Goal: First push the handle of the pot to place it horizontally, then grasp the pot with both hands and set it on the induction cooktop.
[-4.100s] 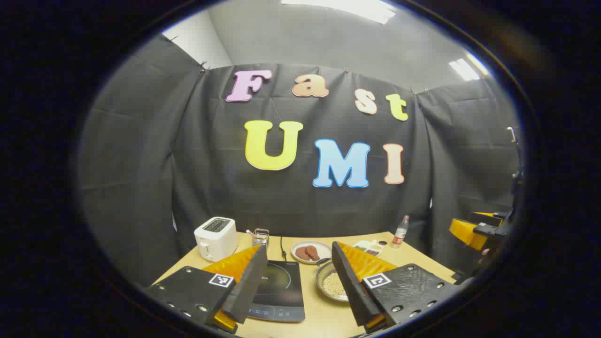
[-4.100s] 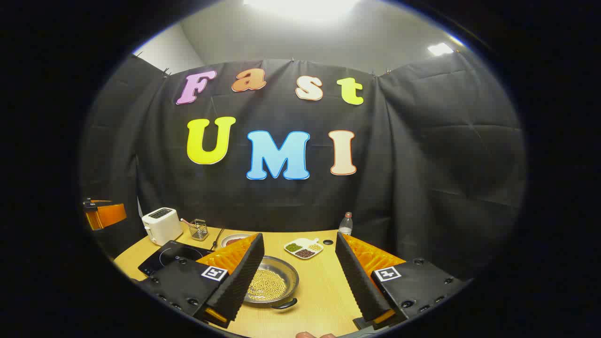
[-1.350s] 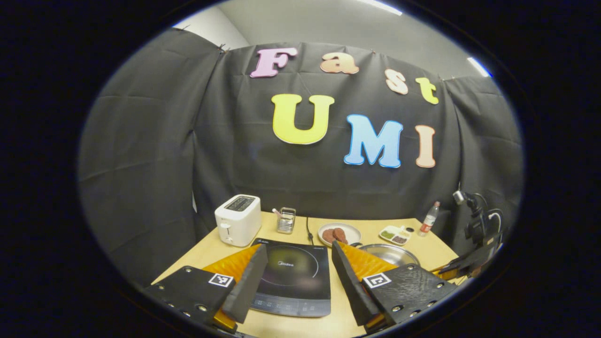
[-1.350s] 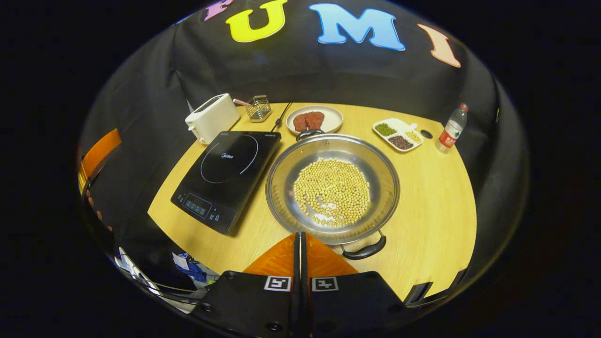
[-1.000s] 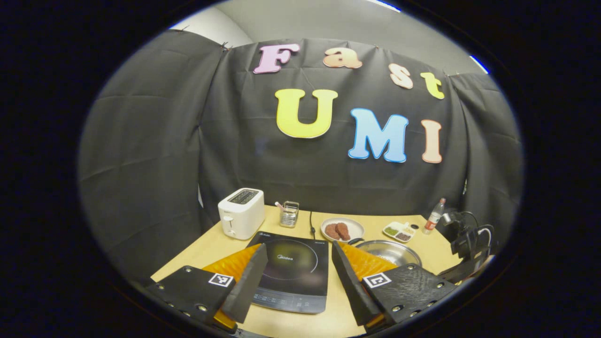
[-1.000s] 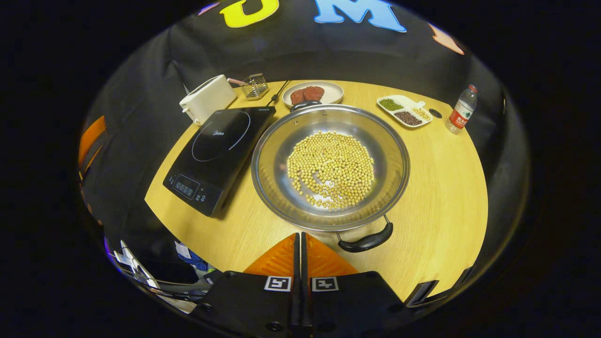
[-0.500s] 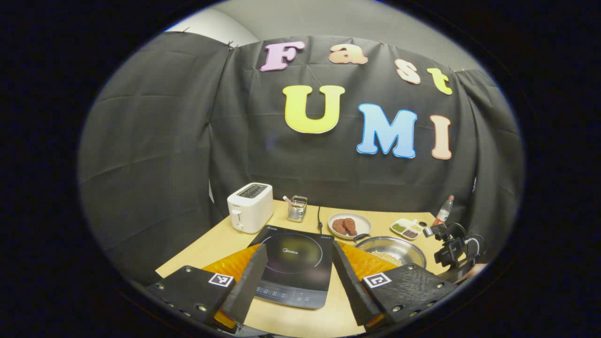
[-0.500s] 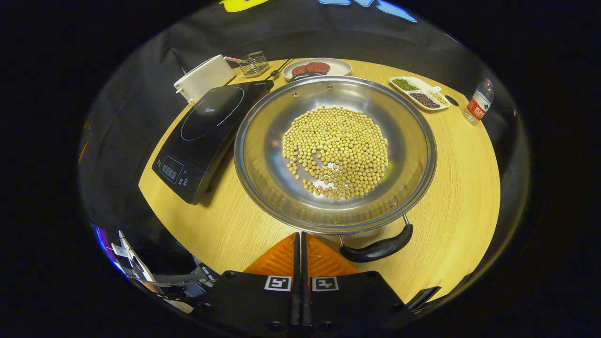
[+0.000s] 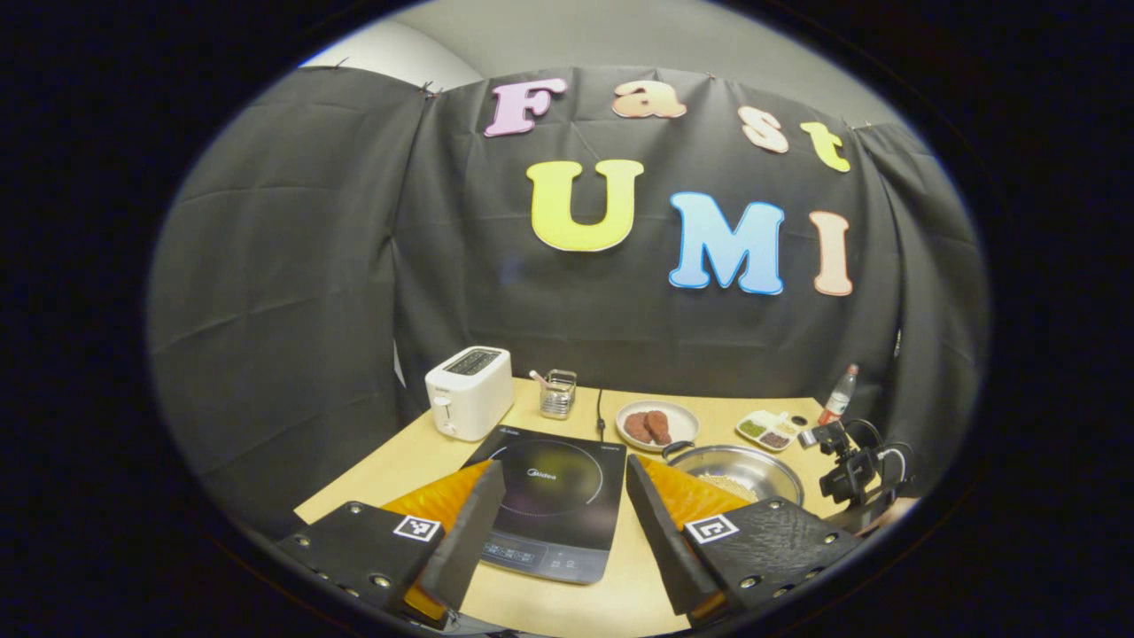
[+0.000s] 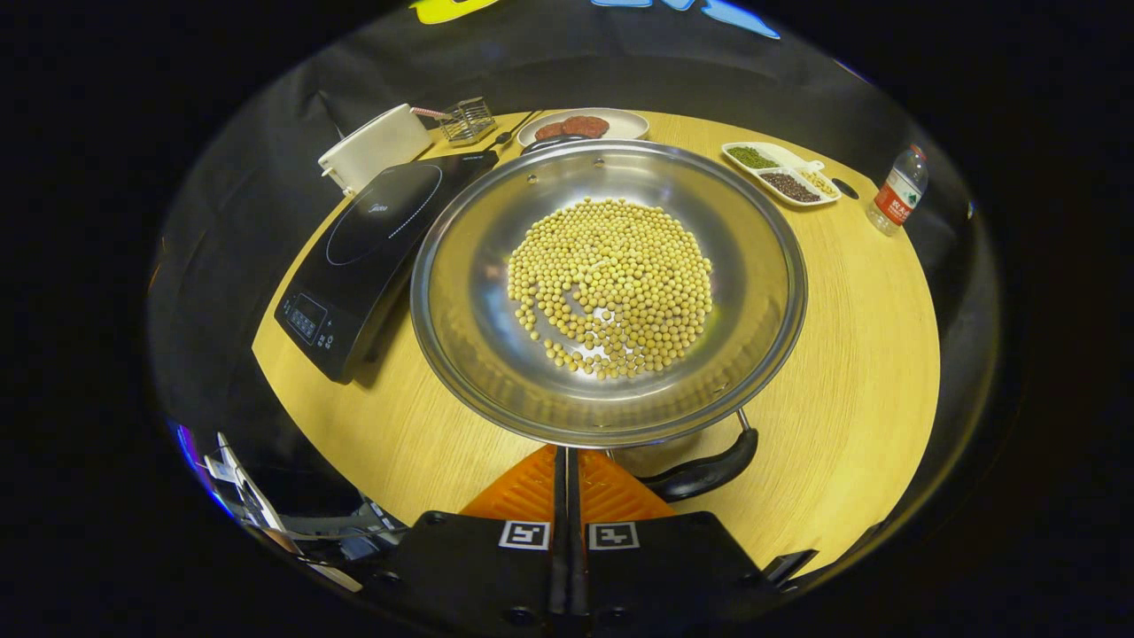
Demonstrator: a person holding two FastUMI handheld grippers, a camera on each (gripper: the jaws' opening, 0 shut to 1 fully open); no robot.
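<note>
The right tongs were pressed together, their tips at the near rim of the pot, just left of its black handle; whether they touched it could not be told. The pot, holding pale beans, sat on the desk just right of the induction cooktop. The left tongs were spread, holding nothing, above the desk's near edge with the induction cooktop between their 2 fingers. A toaster and a plate of meat stood behind.
</note>
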